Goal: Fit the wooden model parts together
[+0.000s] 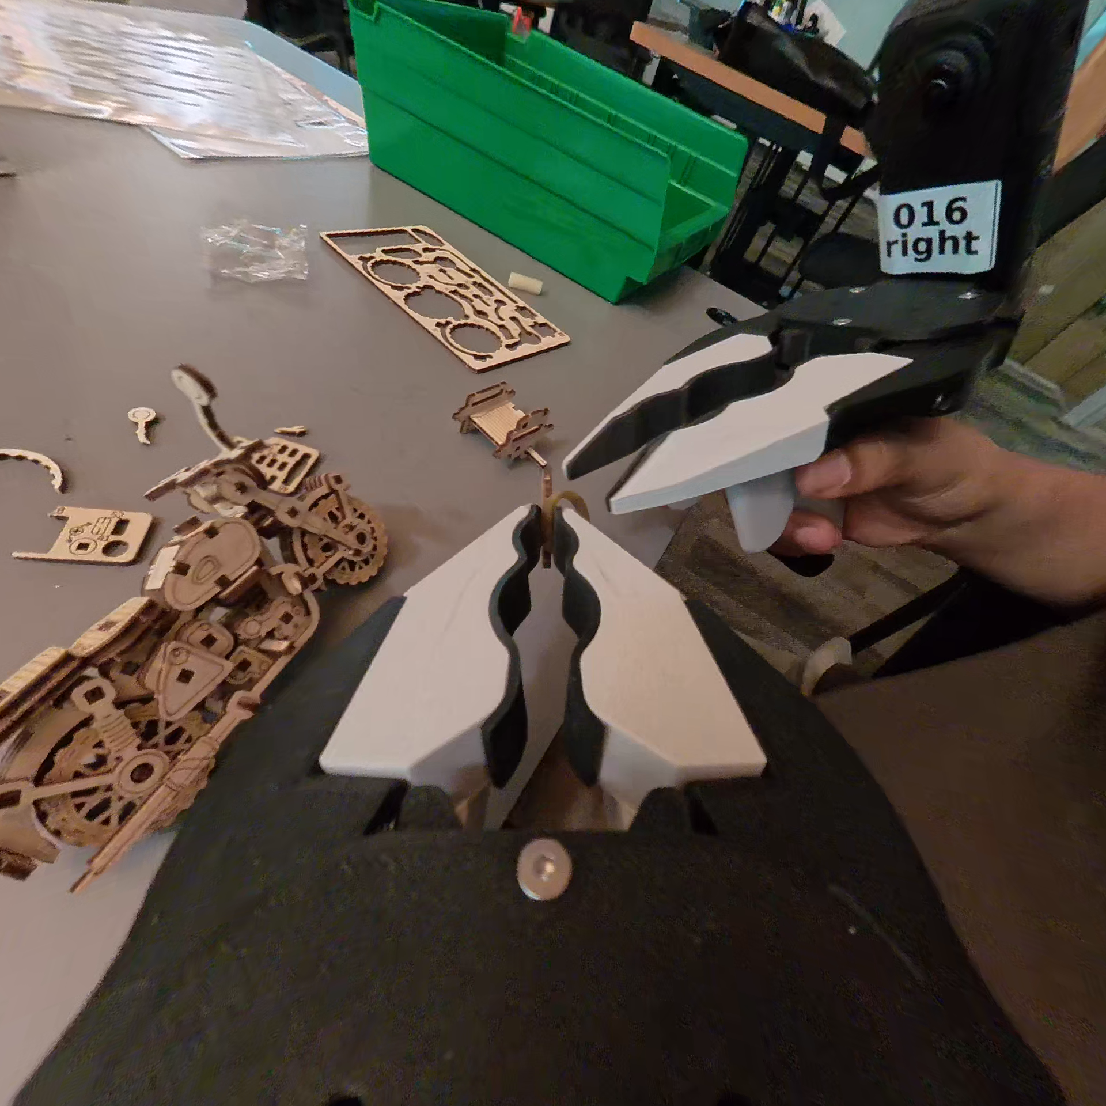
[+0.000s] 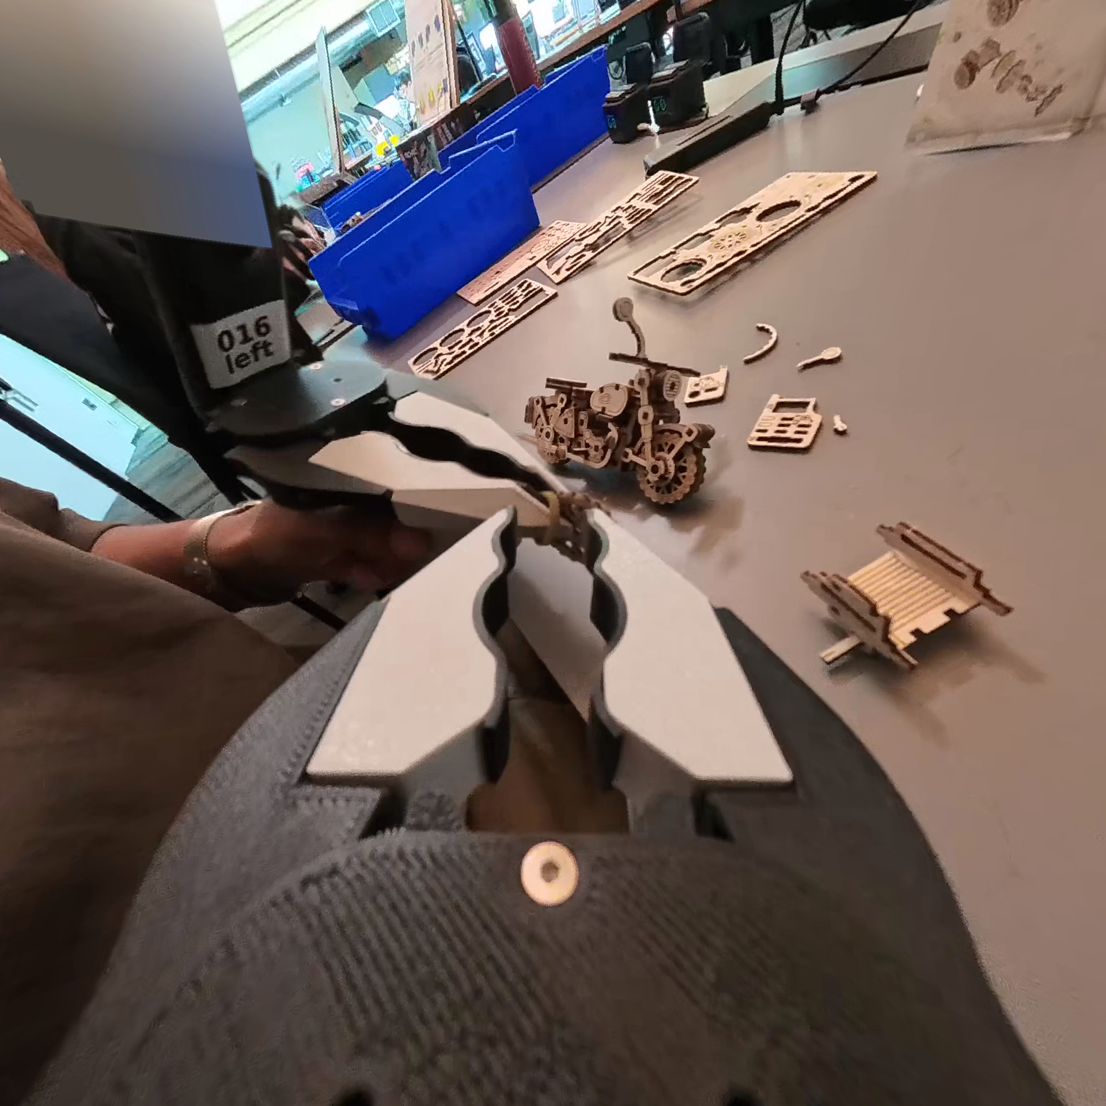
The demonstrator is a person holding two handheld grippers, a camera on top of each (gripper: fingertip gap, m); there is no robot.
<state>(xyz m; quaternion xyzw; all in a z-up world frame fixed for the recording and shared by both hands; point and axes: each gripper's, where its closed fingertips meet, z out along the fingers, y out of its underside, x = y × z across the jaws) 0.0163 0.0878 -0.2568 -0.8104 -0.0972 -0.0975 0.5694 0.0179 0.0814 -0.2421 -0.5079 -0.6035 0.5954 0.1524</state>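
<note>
My left gripper [image 1: 546, 519] is shut on a small thin wooden part [image 1: 546, 488] with a curved hook, held above the table's edge. My right gripper [image 2: 553, 532] is open, and its tips sit around that same part [image 2: 555, 513] without closing on it. In the left wrist view the right gripper [image 1: 591, 489] comes in from the right, just beside the part. The part-built wooden motorcycle [image 2: 622, 425] stands on the grey table [image 2: 898, 359]; it also shows in the left wrist view [image 1: 209, 598]. A small ribbed wooden sub-assembly [image 2: 904, 598] lies apart from it, also visible in the left wrist view [image 1: 503, 428].
Punched-out wooden sheets [image 2: 748, 233] [image 1: 443, 296] and several small loose parts [image 2: 784, 422] [image 1: 84, 535] lie around the motorcycle. A green bin [image 1: 538, 149] and blue bins [image 2: 431, 239] stand at the table's far sides. A clear plastic bag [image 1: 254, 251] lies nearby. My left tips are roughly 8 centimetres from the part-built wooden motorcycle [image 2: 622, 425].
</note>
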